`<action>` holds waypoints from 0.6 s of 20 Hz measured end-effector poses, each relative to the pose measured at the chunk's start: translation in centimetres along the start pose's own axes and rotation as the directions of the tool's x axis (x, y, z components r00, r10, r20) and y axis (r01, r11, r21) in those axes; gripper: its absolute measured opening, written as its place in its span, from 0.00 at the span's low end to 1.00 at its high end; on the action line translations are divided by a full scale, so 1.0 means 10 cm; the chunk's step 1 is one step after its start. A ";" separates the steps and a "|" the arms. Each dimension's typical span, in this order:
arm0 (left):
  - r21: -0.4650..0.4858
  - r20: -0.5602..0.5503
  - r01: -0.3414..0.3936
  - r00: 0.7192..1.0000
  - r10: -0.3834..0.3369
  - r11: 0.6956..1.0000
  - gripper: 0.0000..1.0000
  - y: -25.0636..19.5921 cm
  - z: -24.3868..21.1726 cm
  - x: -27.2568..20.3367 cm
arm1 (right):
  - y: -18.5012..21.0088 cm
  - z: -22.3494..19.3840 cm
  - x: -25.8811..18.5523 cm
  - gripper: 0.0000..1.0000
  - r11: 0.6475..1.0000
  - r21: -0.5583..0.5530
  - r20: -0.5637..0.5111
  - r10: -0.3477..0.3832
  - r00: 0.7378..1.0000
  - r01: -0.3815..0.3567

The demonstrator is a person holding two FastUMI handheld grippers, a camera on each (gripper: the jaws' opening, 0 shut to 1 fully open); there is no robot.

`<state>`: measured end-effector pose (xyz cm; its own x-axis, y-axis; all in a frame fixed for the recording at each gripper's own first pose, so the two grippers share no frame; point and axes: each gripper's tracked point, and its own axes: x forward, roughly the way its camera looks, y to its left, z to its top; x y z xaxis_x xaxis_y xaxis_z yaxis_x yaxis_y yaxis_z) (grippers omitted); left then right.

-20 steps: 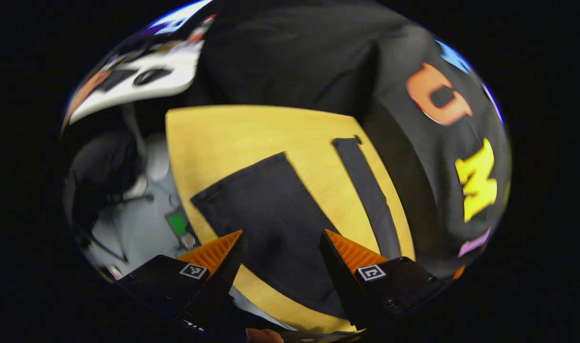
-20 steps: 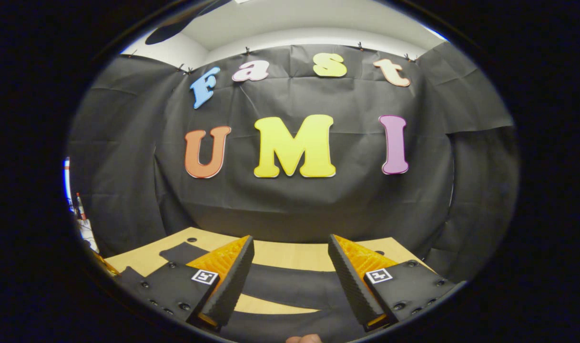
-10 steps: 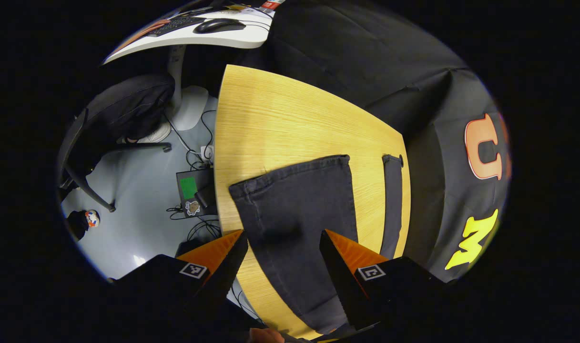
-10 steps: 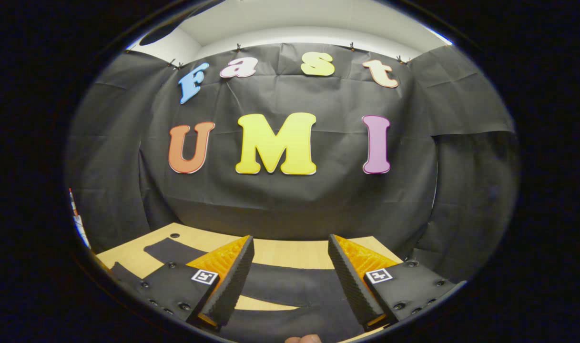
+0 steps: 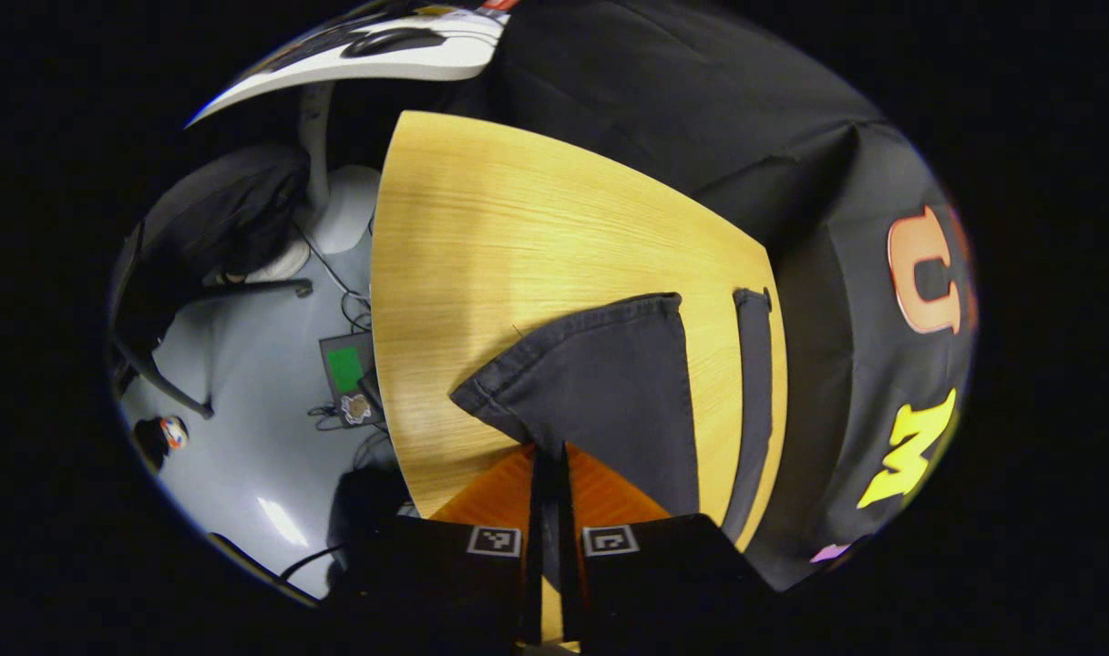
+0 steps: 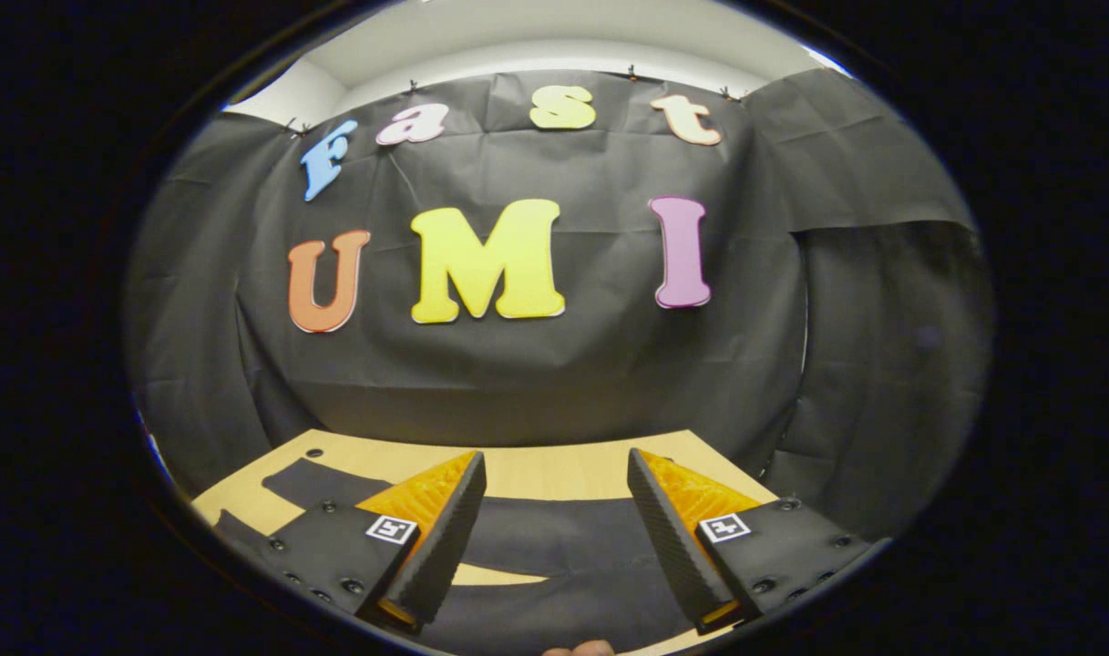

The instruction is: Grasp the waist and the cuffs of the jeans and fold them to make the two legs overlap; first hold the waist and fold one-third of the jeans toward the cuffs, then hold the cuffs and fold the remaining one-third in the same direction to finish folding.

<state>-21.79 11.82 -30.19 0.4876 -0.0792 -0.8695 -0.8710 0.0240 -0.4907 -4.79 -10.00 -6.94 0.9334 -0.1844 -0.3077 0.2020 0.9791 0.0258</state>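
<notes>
The jeans (image 5: 609, 383) are dark, matt denim cloth with a stitched hem along the cuff. The bench (image 5: 481, 246) is pale wood with fine straight grain and a soft sheen. The floor (image 5: 244, 456) at the left is smooth, grey and glossy. In the right gripper view the right tongs (image 6: 554, 506) have ribbed inner faces, and the fingers (image 6: 445, 538) carry rough, textured pads.

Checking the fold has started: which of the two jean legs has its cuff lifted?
The near leg, whose cuff corner the shut left gripper pinches and lifts; the far leg lies flat along the table edge.
</notes>
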 end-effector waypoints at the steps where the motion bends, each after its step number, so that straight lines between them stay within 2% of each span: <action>1: -0.017 -0.005 0.008 1.000 -0.008 1.000 0.06 0.00 0.01 0.01 | -0.13 -0.04 0.03 0.94 0.999 0.031 -0.026 -0.015 1.000 0.016; 2: -0.017 -0.009 0.009 1.000 -0.009 1.000 0.05 0.01 0.02 0.02 | -0.29 -0.11 0.08 0.94 0.997 0.067 -0.064 -0.035 0.997 0.039; 4: -0.001 -0.009 0.001 1.000 -0.001 1.000 0.05 0.01 0.03 0.03 | -0.67 -0.39 0.14 0.96 0.983 0.145 -0.213 -0.077 0.974 0.110; 5: 0.003 -0.008 -0.002 1.000 0.002 1.000 0.04 0.00 0.03 0.03 | -0.89 -0.53 0.18 0.93 0.972 0.178 -0.285 -0.100 0.953 0.155; 6: 0.003 -0.007 -0.003 1.000 0.003 1.000 0.04 -0.01 0.02 0.03 | -1.14 -0.66 0.21 0.96 0.954 0.217 -0.344 -0.124 0.931 0.208; 7: 0.003 -0.006 -0.003 1.000 0.003 1.000 0.04 0.00 0.03 0.04 | -1.37 -0.83 0.22 0.93 0.928 0.253 -0.406 -0.154 0.901 0.273; 8: 0.003 -0.005 -0.001 1.000 0.001 1.000 0.04 -0.01 0.03 0.03 | -1.59 -1.03 0.20 1.00 0.894 0.276 -0.474 -0.192 0.859 0.352; 9: 0.005 -0.004 -0.001 1.000 0.001 1.000 0.04 0.00 0.02 0.04 | -1.80 -1.27 0.10 0.97 0.854 0.282 -0.555 -0.226 0.800 0.437; 11: 0.008 -0.004 -0.007 1.000 0.007 1.000 0.04 -0.01 0.03 0.04 | -1.92 -1.69 -0.01 0.98 0.757 0.357 -0.694 -0.177 0.698 0.547; 12: 0.010 -0.004 -0.010 1.000 0.010 1.000 0.04 0.00 0.03 0.03 | -1.94 -1.87 -0.02 0.97 0.704 0.401 -0.736 -0.135 0.664 0.587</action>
<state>-21.59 12.05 -30.44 0.4790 -0.0829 -0.8739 -0.8750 0.0346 -0.4829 -14.46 -27.32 -25.11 0.3744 -0.1908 -0.9074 0.8087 0.5460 0.2188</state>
